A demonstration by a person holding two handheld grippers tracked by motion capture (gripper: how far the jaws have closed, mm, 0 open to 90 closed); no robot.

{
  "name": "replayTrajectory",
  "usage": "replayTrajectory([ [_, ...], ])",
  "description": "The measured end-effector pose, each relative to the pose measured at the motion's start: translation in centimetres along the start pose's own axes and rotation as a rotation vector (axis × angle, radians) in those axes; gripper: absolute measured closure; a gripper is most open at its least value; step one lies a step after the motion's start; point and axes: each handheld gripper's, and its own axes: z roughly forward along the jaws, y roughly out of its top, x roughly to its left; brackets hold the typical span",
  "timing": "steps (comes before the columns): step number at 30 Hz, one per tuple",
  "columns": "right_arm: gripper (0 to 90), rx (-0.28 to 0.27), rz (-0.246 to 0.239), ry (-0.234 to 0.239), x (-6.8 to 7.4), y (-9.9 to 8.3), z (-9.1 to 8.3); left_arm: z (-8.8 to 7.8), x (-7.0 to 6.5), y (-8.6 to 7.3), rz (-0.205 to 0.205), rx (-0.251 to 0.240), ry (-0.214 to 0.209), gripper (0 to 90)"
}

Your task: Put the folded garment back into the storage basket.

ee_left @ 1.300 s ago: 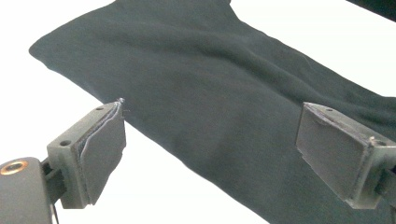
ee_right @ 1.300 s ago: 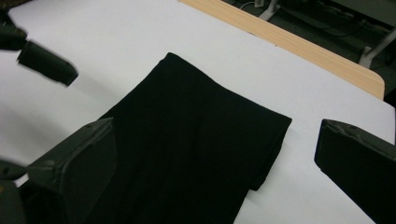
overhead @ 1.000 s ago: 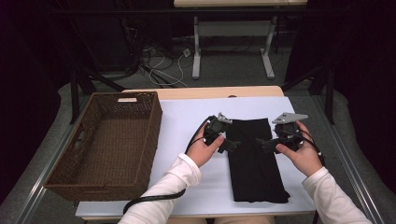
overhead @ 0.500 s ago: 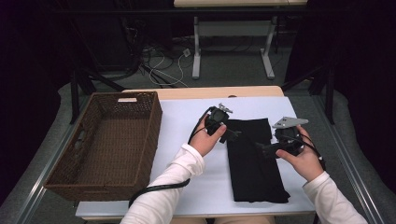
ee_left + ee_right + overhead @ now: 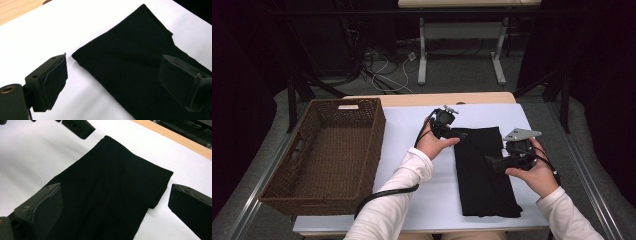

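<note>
Black cloth [image 5: 484, 172] lies flat on the white surface [image 5: 412, 135], folded into a long strip, right of the wicker basket [image 5: 324, 150]. Right gripper [image 5: 497, 162] hovers over the cloth's right edge, jaws wide apart, nothing held. Left gripper [image 5: 457, 134] sits at the cloth's far left corner, jaws also apart. Looks like no grasp yet; next fold and binning remain.

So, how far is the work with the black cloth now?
Done: the black cloth lies folded flat on the white table. In hand: the left gripper and right gripper hover open at it. Left, probably: grasping it; the basket holds nothing.
</note>
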Motion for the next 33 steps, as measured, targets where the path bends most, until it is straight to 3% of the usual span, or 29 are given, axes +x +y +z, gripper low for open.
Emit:
replayTrajectory([
  [11, 0.0, 0.011, -0.015, 0.003, 0.3, -0.3, 0.0, 0.7, 1.2, 0.1, -0.031, -0.006, 0.015, 17.2],
  [14, 0.3, 0.019, -0.017, 0.006, 0.3, -0.4, 0.0, 1.2, 1.6, 0.0, -0.055, 0.005, 0.023, 25.7],
  [23, 1.7, 0.012, -0.018, 0.011, 0.7, -0.8, 0.2, 3.4, 2.2, -0.5, -0.095, 0.045, 0.009, 39.1],
  [29, 2.7, 0.007, -0.017, 0.018, 1.0, -1.0, 0.0, 4.7, 2.6, -0.9, -0.187, 0.060, -0.023, 39.9],
  [33, 3.1, 0.008, -0.014, 0.017, 1.2, -1.3, -0.3, 5.3, 2.7, -1.0, -0.195, 0.083, -0.024, 43.1],
])
